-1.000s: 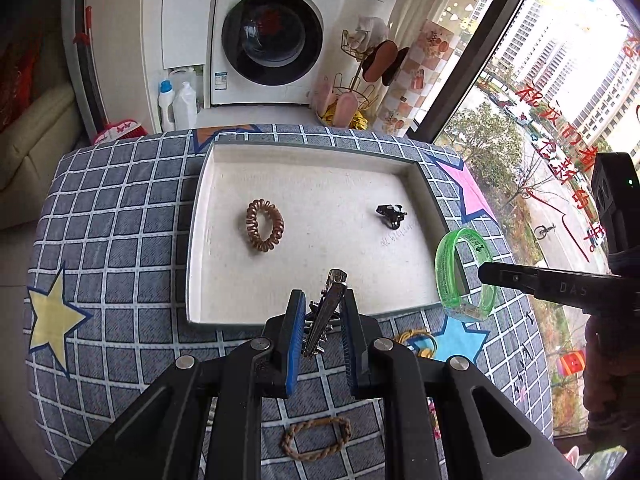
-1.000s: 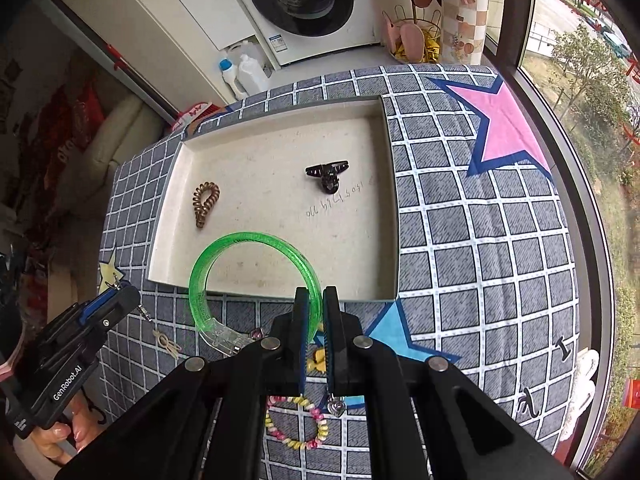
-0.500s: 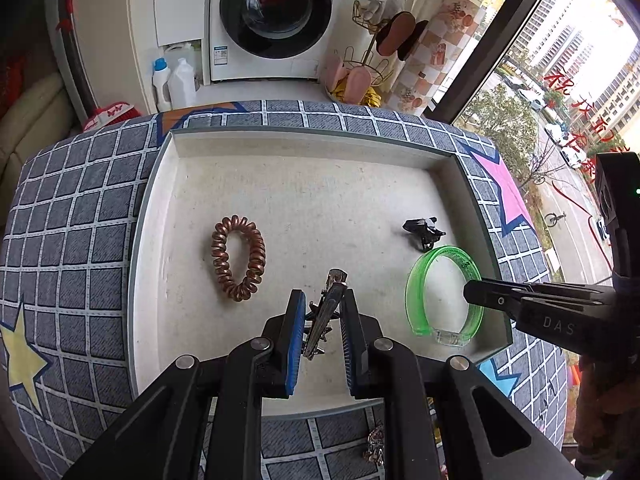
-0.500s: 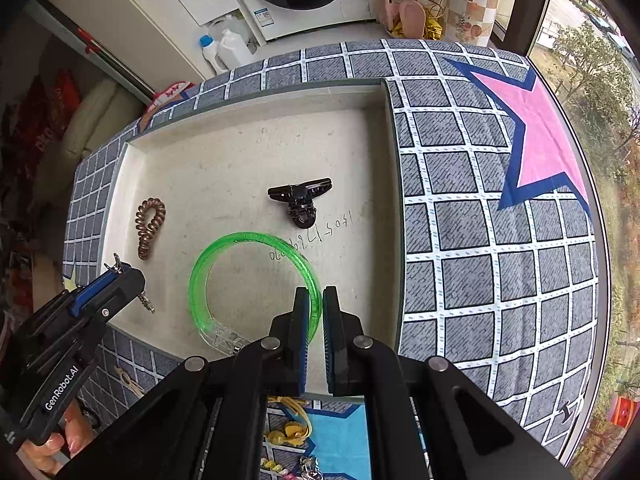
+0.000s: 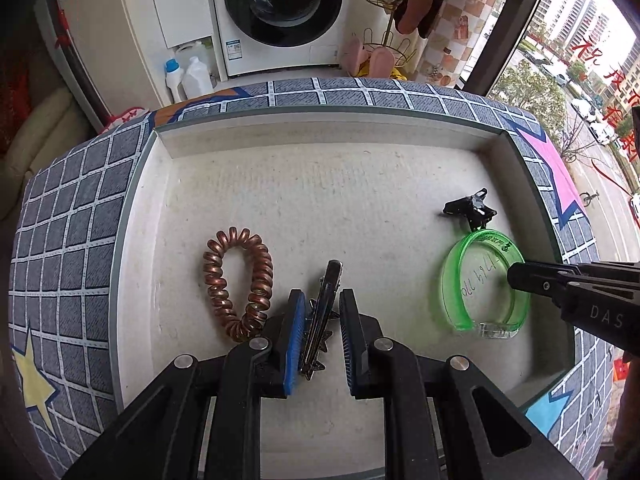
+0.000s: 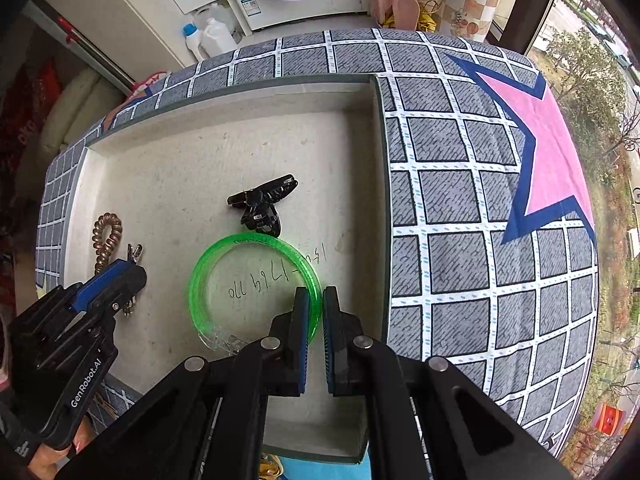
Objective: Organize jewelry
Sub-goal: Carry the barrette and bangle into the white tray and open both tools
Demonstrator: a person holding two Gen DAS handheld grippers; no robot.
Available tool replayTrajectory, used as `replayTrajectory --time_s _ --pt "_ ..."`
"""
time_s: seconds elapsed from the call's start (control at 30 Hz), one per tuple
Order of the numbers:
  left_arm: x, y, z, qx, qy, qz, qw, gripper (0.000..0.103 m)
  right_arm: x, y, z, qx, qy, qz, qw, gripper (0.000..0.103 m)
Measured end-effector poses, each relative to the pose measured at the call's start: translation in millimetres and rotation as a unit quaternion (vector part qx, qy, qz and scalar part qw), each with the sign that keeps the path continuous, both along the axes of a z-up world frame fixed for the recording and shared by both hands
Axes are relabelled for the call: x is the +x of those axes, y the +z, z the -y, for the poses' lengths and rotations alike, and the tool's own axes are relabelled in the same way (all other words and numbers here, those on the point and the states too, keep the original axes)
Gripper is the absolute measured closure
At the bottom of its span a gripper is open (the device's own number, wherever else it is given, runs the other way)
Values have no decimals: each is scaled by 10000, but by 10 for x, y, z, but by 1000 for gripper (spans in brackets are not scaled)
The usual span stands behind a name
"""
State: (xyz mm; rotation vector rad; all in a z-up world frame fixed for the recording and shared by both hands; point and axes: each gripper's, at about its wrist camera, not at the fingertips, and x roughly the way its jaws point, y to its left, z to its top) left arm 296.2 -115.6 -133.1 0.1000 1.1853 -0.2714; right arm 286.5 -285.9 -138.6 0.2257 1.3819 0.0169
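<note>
A shallow cream tray point(image 5: 160, 184) with a grey rim sits on a grey checked cloth point(image 6: 460, 200) printed with stars, and everything else is placed relative to that tray.

The left gripper point(image 5: 320, 320) hangs over the tray's near edge, left of centre. Its blue-padded jaws stand slightly apart, with a silver metal hair clip point(image 5: 322, 312) between them. The clip leans against the left pad, while a gap shows on the right side, so the jaws are parted and not pinching it. Whether the clip rests on the tray floor cannot be told. Just to the left of that gripper, a coppery spiral hair tie point(image 5: 236, 280) lies flat on the tray floor.

The right gripper point(image 6: 315, 312) reaches into the tray's near right part. Its jaws are narrow and close on the rim of a translucent green bangle point(image 6: 256, 292). The bangle lies over some handwritten digits point(image 6: 276, 276) on the tray floor. Just beyond the bangle, toward the tray's far wall, a small black claw clip point(image 6: 260, 204) sits nearly touching the green rim.
</note>
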Motion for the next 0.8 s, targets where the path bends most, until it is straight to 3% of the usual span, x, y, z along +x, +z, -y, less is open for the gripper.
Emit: replayTrajectory --time_s 0.2,0.27,0.3,0.33,0.37,0.6,0.63,0.67,0.7,0.73,0.8 --pt "6 -1 59 273 -53 109 9996 72 54 10 0 -79 58 74 9999 95" --pt "12 4 53 314 0 85 9995 72 73 17 -7 -22 73 92 9999 89" --pt "17 6 52 321 21 70 9995 72 76 27 -15 52 68 108 9999 78" --pt "12 11 52 320 25 62 9995 72 87 32 -36 69 50 114 9999 59" --pt "8 20 45 324 15 79 9994 72 98 35 -74 99 32 129 9999 56" --pt "-31 158 30 326 -79 364 9988 72 0 197 21 636 -253 507 9964 55" --pt "-33 176 20 311 -75 387 9987 63 -15 228 38 663 -289 567 9958 55" --pt "-27 191 7 277 -65 396 9988 25 -38 268 57 704 -329 631 9950 55" --pt "-34 220 -7 254 -4 460 9986 8 -68 297 72 743 -363 680 9943 55" --pt "-55 277 -33 224 74 628 9977 0 -89 326 80 768 -393 710 9937 55" --pt "-59 328 -48 165 98 701 9974 0 -136 360 99 804 -425 745 9931 55"
